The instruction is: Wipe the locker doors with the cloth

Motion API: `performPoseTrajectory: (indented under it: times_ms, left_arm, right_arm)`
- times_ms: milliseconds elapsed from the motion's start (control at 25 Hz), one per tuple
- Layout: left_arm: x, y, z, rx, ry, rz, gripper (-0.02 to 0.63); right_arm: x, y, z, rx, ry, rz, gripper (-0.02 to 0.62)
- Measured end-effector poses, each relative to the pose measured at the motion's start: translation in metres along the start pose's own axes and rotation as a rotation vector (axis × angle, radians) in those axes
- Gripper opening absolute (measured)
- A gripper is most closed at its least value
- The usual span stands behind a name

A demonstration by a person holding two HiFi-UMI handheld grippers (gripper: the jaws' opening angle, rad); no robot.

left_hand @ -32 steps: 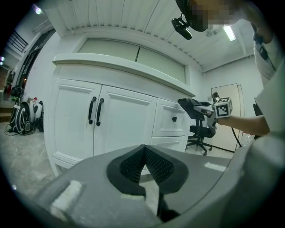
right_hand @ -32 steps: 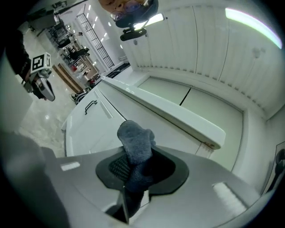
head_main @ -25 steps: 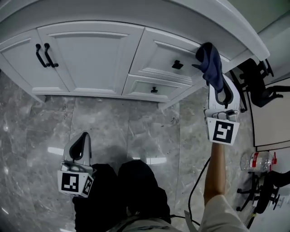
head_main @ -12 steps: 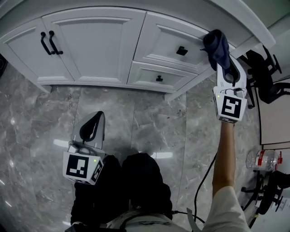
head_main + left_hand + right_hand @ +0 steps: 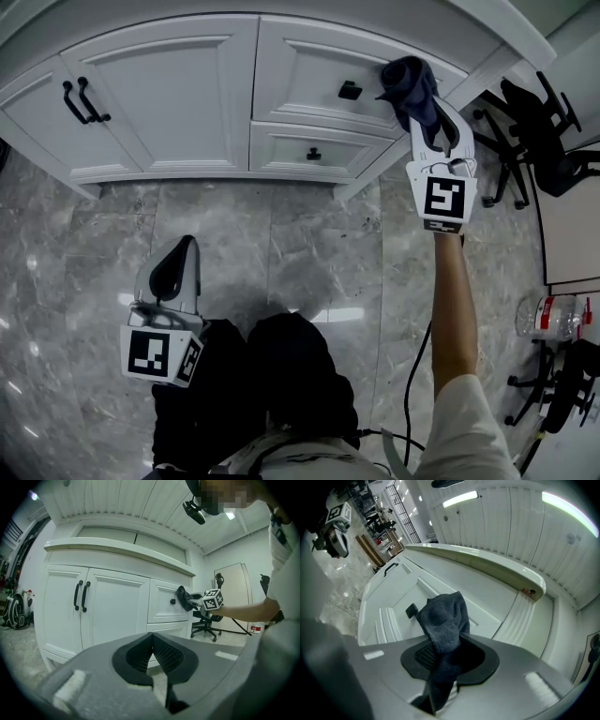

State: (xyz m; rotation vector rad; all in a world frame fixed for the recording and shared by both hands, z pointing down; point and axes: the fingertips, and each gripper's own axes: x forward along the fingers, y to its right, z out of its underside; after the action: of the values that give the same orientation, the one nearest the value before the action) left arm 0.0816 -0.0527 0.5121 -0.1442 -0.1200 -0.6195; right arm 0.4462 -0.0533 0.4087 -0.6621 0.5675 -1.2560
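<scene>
A dark blue cloth [image 5: 410,86] is pinched in my right gripper [image 5: 427,120] and rests against the upper drawer front [image 5: 319,70] of the white cabinet, right of its black knob [image 5: 350,90]. In the right gripper view the cloth [image 5: 443,625] bulges out of the jaws toward the drawer panel [image 5: 440,585]. My left gripper [image 5: 173,272] hangs low over the marble floor, jaws shut with nothing in them. Its own view shows it [image 5: 152,641] facing the double doors [image 5: 98,609], with the cloth [image 5: 186,598] far right.
Two black bar handles [image 5: 80,101] sit on the left doors. A lower drawer [image 5: 314,150] has a small knob. An office chair [image 5: 539,131] stands right of the cabinet, and a plastic bottle [image 5: 548,317] lies on the floor at right. A cable [image 5: 410,380] trails under my right arm.
The right gripper with the cloth has slid left along the upper drawer front, nearer the knob. The left gripper has stayed low over the floor.
</scene>
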Motion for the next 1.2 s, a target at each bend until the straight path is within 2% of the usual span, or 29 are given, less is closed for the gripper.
performPoseTrajectory:
  times_ms: [240, 520, 760, 1000, 1200]
  left_arm:
    - [-0.003, 0.0, 0.006, 0.003, -0.016, -0.01, 0.002]
    - [-0.003, -0.007, 0.012, 0.004, -0.029, -0.026, 0.002]
    - [-0.005, -0.007, 0.016, 0.005, -0.035, -0.028, 0.002]
    - [-0.008, -0.01, 0.017, 0.013, -0.042, -0.044, 0.002]
    - [-0.009, -0.011, 0.016, 0.022, -0.044, -0.047, 0.002]
  right_arm:
    - [0.0, -0.056, 0.048, 0.015, -0.082, -0.088, 0.089]
    - [-0.003, -0.09, 0.078, 0.082, -0.108, -0.123, 0.089]
    - [-0.009, -0.133, 0.129, 0.089, -0.228, -0.162, 0.089]
    - [-0.003, -0.184, 0.165, 0.159, -0.31, -0.227, 0.089]
    - [0.003, -0.215, 0.178, 0.222, -0.342, -0.261, 0.087]
